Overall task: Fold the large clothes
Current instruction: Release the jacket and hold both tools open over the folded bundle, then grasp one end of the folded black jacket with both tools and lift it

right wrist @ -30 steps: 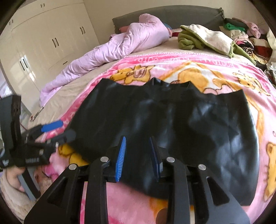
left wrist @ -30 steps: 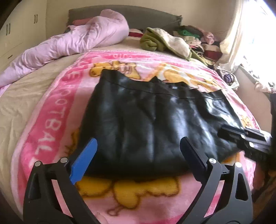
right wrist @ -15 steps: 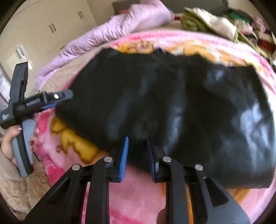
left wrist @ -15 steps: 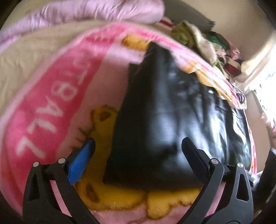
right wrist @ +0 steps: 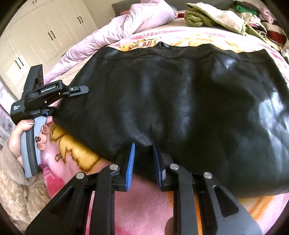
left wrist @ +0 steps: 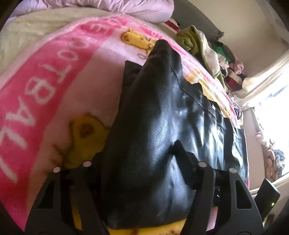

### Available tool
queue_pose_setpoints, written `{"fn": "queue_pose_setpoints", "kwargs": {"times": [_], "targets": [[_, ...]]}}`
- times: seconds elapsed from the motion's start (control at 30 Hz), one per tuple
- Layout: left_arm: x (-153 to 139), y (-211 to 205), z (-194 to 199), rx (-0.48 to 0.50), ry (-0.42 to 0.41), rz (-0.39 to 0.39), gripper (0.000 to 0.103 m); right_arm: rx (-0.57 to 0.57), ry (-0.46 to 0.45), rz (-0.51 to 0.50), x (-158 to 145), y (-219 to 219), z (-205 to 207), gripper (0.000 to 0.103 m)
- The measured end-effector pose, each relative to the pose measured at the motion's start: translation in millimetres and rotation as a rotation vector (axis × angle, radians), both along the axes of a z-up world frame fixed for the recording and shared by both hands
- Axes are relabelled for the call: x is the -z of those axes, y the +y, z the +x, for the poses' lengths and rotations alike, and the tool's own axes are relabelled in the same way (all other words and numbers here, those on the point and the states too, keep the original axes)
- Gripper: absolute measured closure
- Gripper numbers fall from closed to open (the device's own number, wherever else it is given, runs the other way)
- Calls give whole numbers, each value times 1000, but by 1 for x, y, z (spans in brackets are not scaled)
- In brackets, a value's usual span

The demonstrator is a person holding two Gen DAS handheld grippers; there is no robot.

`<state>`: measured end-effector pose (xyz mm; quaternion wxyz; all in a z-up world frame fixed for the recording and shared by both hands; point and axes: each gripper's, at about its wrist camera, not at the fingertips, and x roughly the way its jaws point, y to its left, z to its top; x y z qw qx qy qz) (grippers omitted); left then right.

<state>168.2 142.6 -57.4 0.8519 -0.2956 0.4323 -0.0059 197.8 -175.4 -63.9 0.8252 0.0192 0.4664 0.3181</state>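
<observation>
on the pink cartoon blanket (right wrist: 148,202) lies the black leather garment (right wrist: 180,108), spread flat, its stitched hem on the far side towards the headboard, and i take everything else from it. my right gripper (right wrist: 144,162) sits at the garment's near edge, about the middle of it, blue pads (right wrist: 131,162) drawn close with a fold of the leather pinched up between them. my left gripper (left wrist: 137,159) is at the garment's left end; its jaws are closing with the bunched corner of the leather bulging between them, the right finger pressing into it, though whether the left one touches i cannot tell. from the right wrist view the left gripper (right wrist: 79,89) reaches over that same corner, and my left hand (right wrist: 27,133) wraps its grey handle, dark polish on the nails, a fuzzy beige sleeve (right wrist: 16,189) below. beyond the garment's far left corner lies a lilac quilt (right wrist: 126,23), crumpled. beyond its far right corner sits a heap of clothes (right wrist: 225,16), olive green and cream on top. left of the quilt stand cream wardrobe doors (right wrist: 45,32).
</observation>
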Motion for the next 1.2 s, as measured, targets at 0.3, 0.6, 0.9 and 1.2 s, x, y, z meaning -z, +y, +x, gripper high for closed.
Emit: {"fn": "queue_pose_setpoints", "kwargs": {"times": [0.3, 0.6, 0.9, 1.2], "targets": [[-64, -31, -15, 70, -155, 41, 83, 18, 21, 65, 1, -10, 1, 83], [-114, -104, -18, 174, -257, 196, 84, 83, 115, 336, -31, -69, 20, 80], [-119, -131, -23, 210, -278, 244, 84, -50, 128, 406, -154, -63, 67, 21], [-119, -146, -27, 237, -284, 276, 84, -114, 200, 104, -162, 41, 97, 13]]}}
